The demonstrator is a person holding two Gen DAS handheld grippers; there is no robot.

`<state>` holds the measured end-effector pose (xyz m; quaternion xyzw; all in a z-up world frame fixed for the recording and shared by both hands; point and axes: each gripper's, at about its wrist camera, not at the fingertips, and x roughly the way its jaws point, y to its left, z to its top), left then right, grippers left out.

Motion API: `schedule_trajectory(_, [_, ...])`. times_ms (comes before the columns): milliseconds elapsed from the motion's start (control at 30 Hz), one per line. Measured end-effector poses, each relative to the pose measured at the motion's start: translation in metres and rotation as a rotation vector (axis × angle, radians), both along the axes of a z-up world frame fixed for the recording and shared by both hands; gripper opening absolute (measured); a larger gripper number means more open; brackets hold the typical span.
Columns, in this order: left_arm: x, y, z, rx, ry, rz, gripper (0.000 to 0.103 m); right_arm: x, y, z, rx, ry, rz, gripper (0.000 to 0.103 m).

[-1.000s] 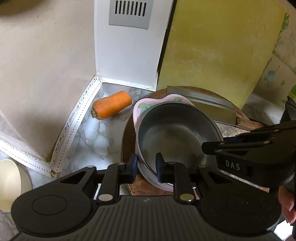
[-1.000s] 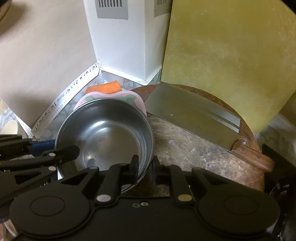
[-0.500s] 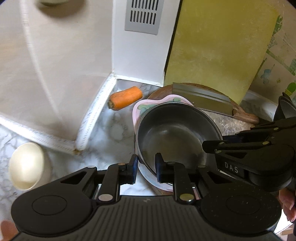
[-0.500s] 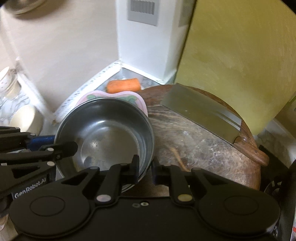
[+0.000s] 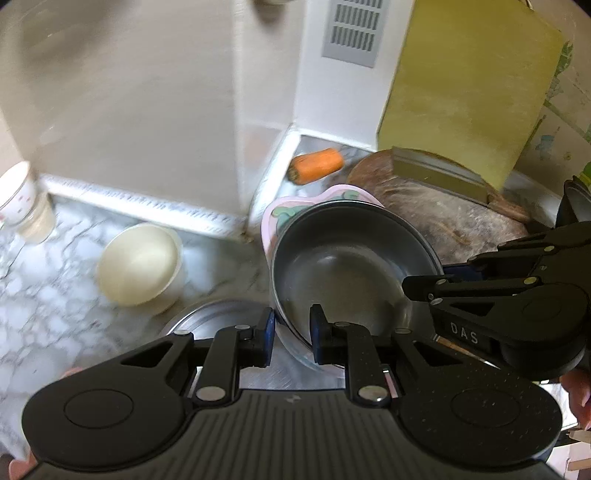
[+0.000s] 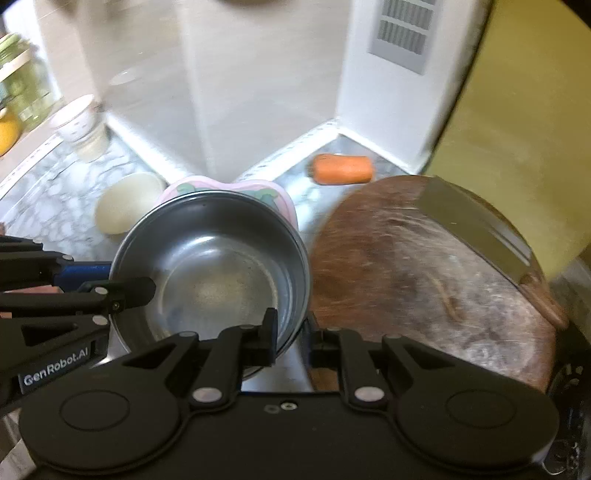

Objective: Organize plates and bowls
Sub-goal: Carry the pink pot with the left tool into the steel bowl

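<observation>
Marble-patterned countertop [image 5: 55, 314] runs into a corner of pale wall panels edged with white perforated trim, where a white column with a grey vent grille [image 5: 352, 33] stands. Against the wall beside that column leans a yellow-green board [image 5: 469, 92]. Below the board lies a round wooden chopping block [image 6: 424, 288] with a cleaver [image 6: 476, 221] resting flat on it. A carrot piece [image 6: 341, 168] lies on the marble between column and block. The steel bowl [image 6: 207, 266], stacked on a pink plate [image 6: 229, 186], sits just left of the block, held from both sides: the left gripper [image 5: 290, 334] is clamped on its near rim, and the right gripper [image 6: 291, 339] pinches the rim on the block side. A cream bowl [image 5: 138, 264] sits on the marble left of the steel bowl, and a glass jar [image 5: 26, 205] stands further left.
</observation>
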<state>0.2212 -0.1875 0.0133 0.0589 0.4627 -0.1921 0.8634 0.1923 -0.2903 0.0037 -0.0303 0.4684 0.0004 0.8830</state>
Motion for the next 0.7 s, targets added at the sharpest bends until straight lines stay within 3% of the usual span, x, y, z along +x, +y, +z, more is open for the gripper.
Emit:
schedule_trajectory(267, [-0.011,0.046,-0.017,0.015,0.027,0.071,0.018,-0.001,0.049,-0.02,-0.003,0.033,0.073,0.014])
schedule_trajectory(700, [-0.013,0.071,-0.068,0.043,0.07,0.113,0.018,0.009,0.087,-0.064,-0.008,0.1,0.112,0.014])
